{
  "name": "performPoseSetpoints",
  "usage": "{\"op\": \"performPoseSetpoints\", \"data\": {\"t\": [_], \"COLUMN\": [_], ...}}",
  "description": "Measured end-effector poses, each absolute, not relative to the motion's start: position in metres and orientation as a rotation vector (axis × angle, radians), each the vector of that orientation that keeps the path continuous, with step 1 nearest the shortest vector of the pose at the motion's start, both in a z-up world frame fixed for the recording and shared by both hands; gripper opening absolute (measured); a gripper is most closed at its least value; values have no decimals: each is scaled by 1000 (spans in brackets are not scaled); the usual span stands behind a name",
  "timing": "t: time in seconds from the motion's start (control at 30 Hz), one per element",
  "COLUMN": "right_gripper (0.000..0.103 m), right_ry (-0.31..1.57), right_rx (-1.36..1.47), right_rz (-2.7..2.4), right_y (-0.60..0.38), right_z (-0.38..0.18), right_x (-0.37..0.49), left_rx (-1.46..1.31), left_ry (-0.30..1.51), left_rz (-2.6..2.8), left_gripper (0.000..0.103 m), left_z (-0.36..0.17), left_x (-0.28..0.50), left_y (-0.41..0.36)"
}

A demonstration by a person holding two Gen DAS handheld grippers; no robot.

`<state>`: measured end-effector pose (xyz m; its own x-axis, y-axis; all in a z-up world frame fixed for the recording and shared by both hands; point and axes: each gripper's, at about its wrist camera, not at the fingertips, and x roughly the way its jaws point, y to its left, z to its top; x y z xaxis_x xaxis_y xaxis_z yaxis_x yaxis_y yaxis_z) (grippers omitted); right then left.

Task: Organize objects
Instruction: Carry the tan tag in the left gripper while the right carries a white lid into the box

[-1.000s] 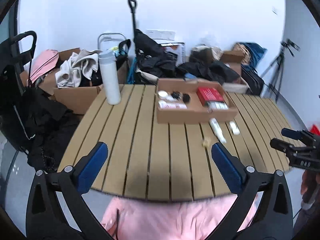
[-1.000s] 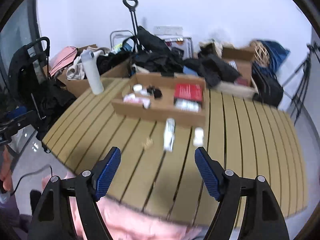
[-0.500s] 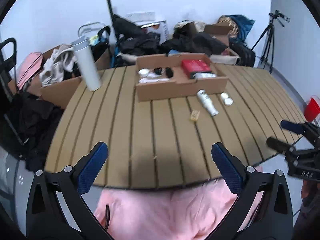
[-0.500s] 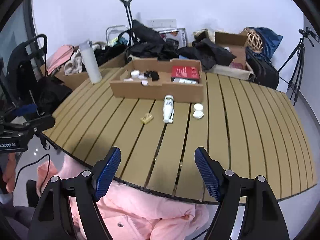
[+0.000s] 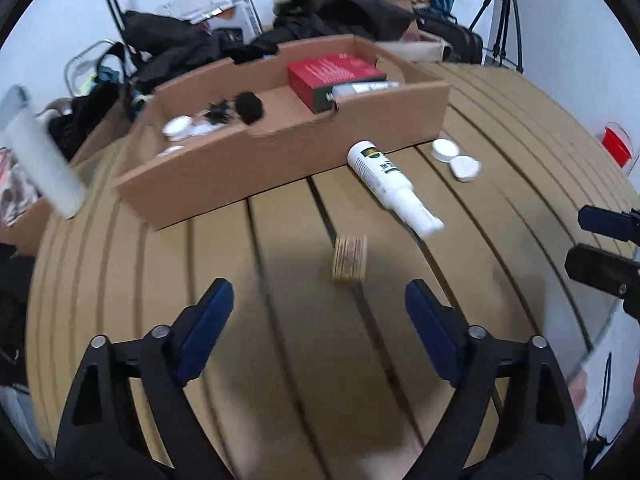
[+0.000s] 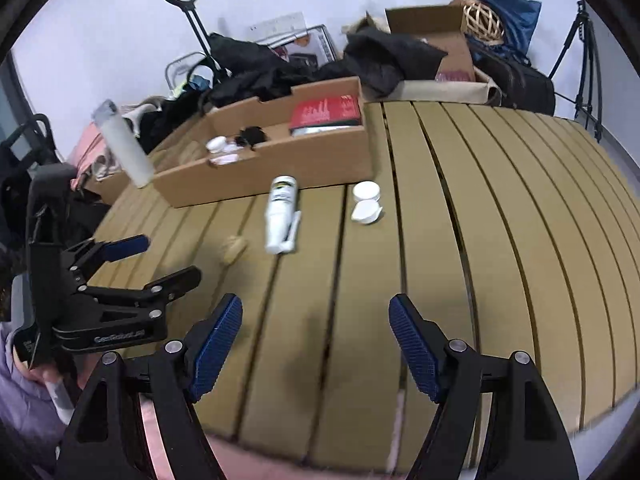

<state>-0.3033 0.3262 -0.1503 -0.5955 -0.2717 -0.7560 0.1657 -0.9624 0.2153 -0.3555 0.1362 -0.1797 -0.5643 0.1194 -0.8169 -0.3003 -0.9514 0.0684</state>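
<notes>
The left hand-held gripper (image 5: 320,316) hovers over the slatted bench (image 5: 132,280) with its blue pads spread wide and nothing between them. The right hand-held gripper (image 6: 316,336) is likewise wide open and empty. Just ahead of the left one lies a small tan ridged block (image 5: 349,258). Beyond it a white bottle (image 5: 390,186) lies on its side, near two white round lids (image 5: 456,160) that touch each other. Behind them stands a cardboard tray (image 5: 280,160) holding a red box (image 5: 334,78) and small dark and white items
</notes>
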Motion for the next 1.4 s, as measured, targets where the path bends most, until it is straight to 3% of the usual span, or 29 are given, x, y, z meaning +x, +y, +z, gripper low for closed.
{"op": "performPoseSetpoints", "data": {"t": [0.1,0.17,0.3,0.33,0.37,0.43,0.47,0.7,0.87,1.0,1.23,1.4], "right_gripper": [77,74,68,59,51,33,30,30,30,29,30,30], "right_ry": [-161,-159,-22,36,72,124,149,33,-89,-57,-36,-25], "right_rx": [1261,1251,1301,1333,1362,1365,1379,1399,1324,1249,1201,1078], "right_rz": [-2635,-2654,-2712,-2729,-2734,-2754,-2759,-2742,-2723,-2708,-2682,-2636], "right_y": [332,331,318,311,306,298,296,307,324,322,307,295], "right_z": [-167,-175,-189,-196,-200,-204,-205,-198,-157,-124,-114,-79], "right_x": [-342,-364,-400,-408,-413,-416,-415,-386,-327,-266,-225,-245], "left_rx": [-1394,-1379,-1324,-1314,-1304,-1309,-1315,-1288,-1237,-1162,-1142,-1103], "left_ry": [188,133,149,159,177,193,165,-64,-205,-315,-270,-257], "left_rz": [2546,2549,2553,2546,2534,2540,2531,2519,2530,2551,2567,2580], "left_gripper": [71,56,36,25,19,19,18,18,18,18,18,18], "left_z": [-198,-204,-206,-205,-205,-203,-202,-178,-130,-94,-75,-41], "left_x": [-379,-381,-376,-374,-371,-365,-365,-340,-288,-240,-228,-283], "left_y": [136,133,138,140,143,144,141,103,67,47,52,34]}}
